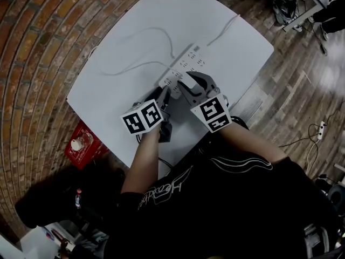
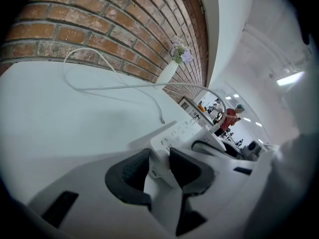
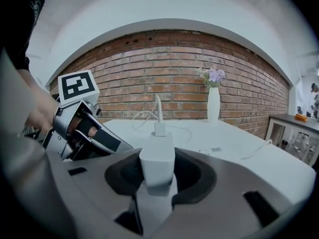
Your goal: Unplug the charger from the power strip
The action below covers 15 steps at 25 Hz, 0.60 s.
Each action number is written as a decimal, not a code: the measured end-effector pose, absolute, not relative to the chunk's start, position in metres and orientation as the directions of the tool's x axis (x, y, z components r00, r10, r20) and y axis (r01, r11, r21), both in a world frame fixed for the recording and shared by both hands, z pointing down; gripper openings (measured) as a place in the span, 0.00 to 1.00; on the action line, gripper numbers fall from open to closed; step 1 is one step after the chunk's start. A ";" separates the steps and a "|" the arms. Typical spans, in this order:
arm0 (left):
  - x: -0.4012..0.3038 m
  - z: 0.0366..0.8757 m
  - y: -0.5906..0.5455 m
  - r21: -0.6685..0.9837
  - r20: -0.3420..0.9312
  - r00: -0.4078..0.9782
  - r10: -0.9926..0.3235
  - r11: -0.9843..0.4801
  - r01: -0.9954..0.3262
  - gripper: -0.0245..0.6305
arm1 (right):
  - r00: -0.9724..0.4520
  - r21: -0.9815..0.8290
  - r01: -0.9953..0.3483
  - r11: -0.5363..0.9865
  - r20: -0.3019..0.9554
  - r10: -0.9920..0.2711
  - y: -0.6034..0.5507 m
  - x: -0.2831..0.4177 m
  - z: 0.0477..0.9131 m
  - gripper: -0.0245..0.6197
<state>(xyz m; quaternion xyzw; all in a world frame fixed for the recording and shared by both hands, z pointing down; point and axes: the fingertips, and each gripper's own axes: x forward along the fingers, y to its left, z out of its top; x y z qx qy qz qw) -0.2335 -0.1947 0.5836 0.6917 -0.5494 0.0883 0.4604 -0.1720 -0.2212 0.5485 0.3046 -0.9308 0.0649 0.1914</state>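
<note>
right gripper (image 3: 158, 169) clamps the white charger (image 3: 157, 153); left gripper (image 2: 159, 172) grips the power strip (image 2: 175, 135) on the white table (image 2: 60, 116).

Smooth plastic charger (image 3: 157, 156), matt table (image 1: 121, 88)

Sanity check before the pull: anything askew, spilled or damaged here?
Nothing stands out: the power strip lies flat on the table, left gripper clamps its end, right gripper grips the charger; vase upright, nothing spilled.

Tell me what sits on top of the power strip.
The white charger stands on the power strip, clamped in the right gripper, a cable leaving its top. Its prongs and socket are covered.
</note>
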 end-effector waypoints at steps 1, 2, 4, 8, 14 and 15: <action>-0.234 0.584 -0.195 0.540 0.628 0.379 -0.680 0.030 -0.841 0.23 | -0.742 -0.011 -0.592 0.806 0.398 -0.539 -0.221 -0.172 0.549 0.23; -0.234 0.584 -0.195 0.540 0.628 0.376 -0.681 0.034 -0.841 0.23 | -0.744 -0.020 -0.592 0.806 0.398 -0.536 -0.222 -0.172 0.549 0.23; -0.234 0.584 -0.195 0.539 0.628 0.372 -0.683 0.037 -0.841 0.23 | -0.749 -0.044 -0.593 0.804 0.396 -0.531 -0.222 -0.172 0.549 0.23; -0.234 0.583 -0.194 0.541 0.627 0.375 -0.683 0.035 -0.840 0.23 | -0.753 -0.070 -0.597 0.799 0.393 -0.529 -0.222 -0.171 0.548 0.23; -0.233 0.583 -0.196 0.526 0.633 0.362 -0.684 0.038 -0.850 0.23 | -0.720 0.029 -0.599 0.800 0.416 -0.555 -0.221 -0.173 0.547 0.22; -0.233 0.583 -0.196 0.524 0.633 0.359 -0.686 0.039 -0.851 0.23 | -0.716 0.046 -0.597 0.801 0.418 -0.558 -0.221 -0.173 0.547 0.22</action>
